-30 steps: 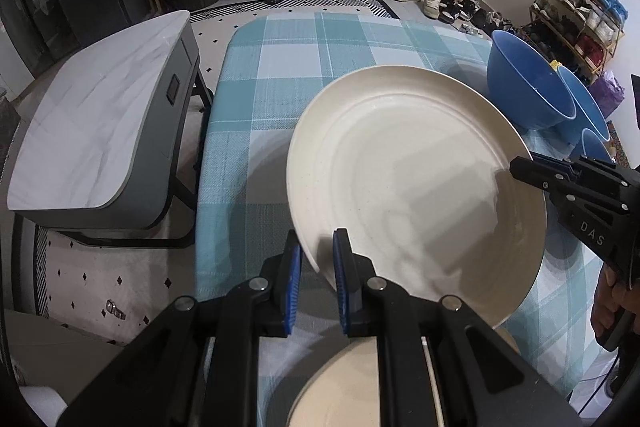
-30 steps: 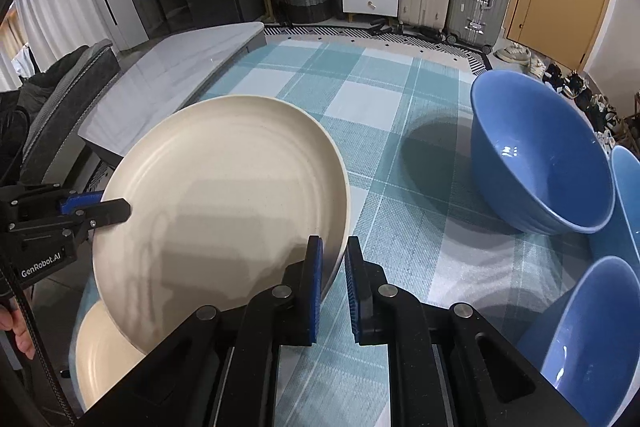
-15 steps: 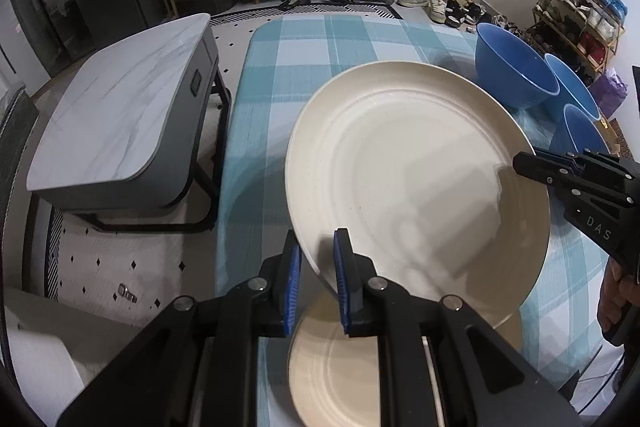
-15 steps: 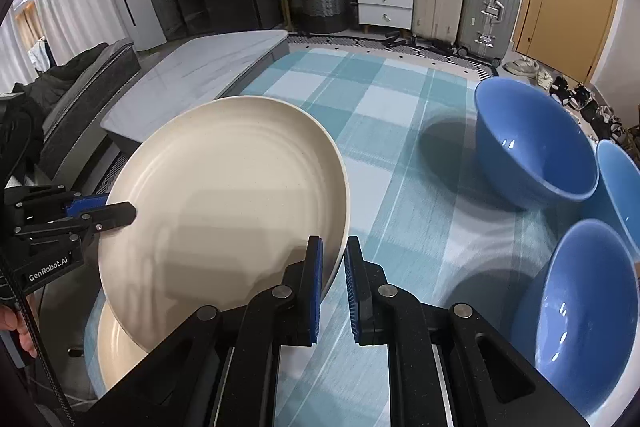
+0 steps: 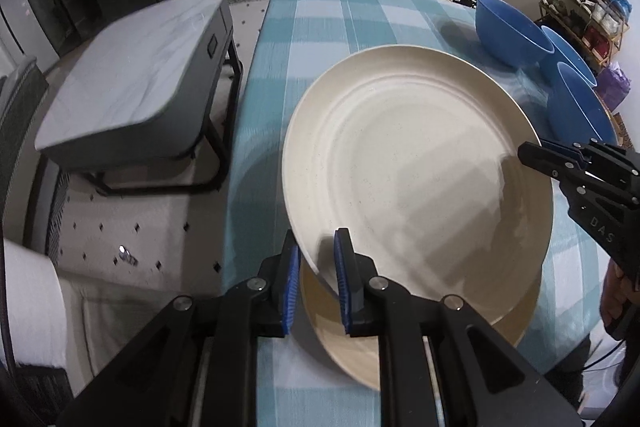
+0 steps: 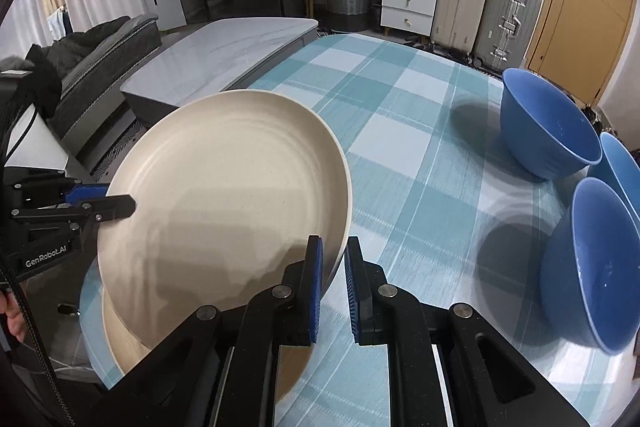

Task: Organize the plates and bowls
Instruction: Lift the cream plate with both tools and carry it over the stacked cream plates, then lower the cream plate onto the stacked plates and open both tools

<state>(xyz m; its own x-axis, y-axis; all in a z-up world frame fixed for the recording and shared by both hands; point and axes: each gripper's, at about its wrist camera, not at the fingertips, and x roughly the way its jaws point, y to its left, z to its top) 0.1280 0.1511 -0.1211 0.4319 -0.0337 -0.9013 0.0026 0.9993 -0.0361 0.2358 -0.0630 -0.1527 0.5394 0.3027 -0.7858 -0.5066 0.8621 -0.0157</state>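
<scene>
A large cream plate [image 5: 416, 171] [image 6: 224, 195] hangs tilted just above the checked tablecloth, held from both sides. My left gripper [image 5: 316, 259] is shut on its near-left rim, and my right gripper [image 6: 332, 259] is shut on its right rim. Each gripper shows in the other's view, the right one [image 5: 532, 153] and the left one [image 6: 120, 205]. Under the held plate lies a second cream plate [image 5: 348, 339] [image 6: 120, 339] on the cloth, mostly hidden. Three blue bowls [image 6: 548, 123] [image 6: 588, 267] [image 5: 508, 27] stand along the table's right side.
A grey marble-topped side table [image 5: 132, 75] stands off the table's left edge [image 5: 240, 131]. Suitcases [image 6: 484, 7], drawers and a woven basket line the far wall. A shoe rack [image 5: 580, 7] stands at the right. A person's hand [image 5: 616, 295] holds the right gripper.
Both grippers carried the large plate back toward the near end of the table. The bowls now look farther away, and more of the lower plate shows beneath it.
</scene>
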